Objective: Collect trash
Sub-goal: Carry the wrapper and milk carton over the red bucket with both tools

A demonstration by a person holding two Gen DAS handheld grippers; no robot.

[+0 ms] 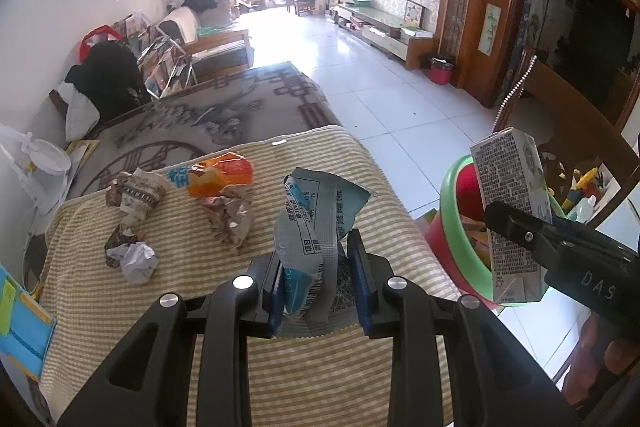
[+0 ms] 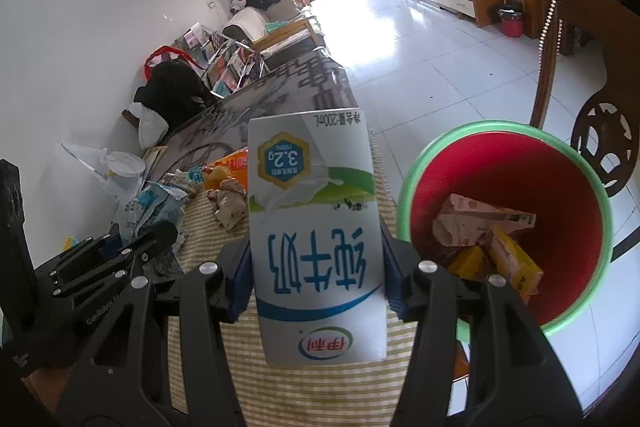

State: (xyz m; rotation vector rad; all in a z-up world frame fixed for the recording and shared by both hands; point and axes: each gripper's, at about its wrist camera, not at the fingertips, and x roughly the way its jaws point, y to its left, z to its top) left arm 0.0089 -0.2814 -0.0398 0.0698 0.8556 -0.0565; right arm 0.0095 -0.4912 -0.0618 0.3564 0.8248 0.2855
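My left gripper (image 1: 318, 287) is shut on a blue and silver wrapper (image 1: 316, 223) and holds it above the striped cloth (image 1: 192, 311). My right gripper (image 2: 316, 275) is shut on a white milk carton (image 2: 316, 239), held upside down beside the red bin with a green rim (image 2: 508, 163). The carton (image 1: 512, 211) and the bin (image 1: 460, 227) also show at the right of the left wrist view. Crumpled wrappers (image 1: 136, 195), an orange packet (image 1: 222, 175) and a white paper ball (image 1: 138, 261) lie on the cloth. The bin holds several wrappers (image 2: 488, 239).
A grey patterned blanket (image 1: 224, 111) lies beyond the cloth. A white container (image 1: 44, 159) stands at the left. A wooden chair (image 2: 592, 67) stands behind the bin. White tiled floor (image 1: 380, 75) stretches to the far room.
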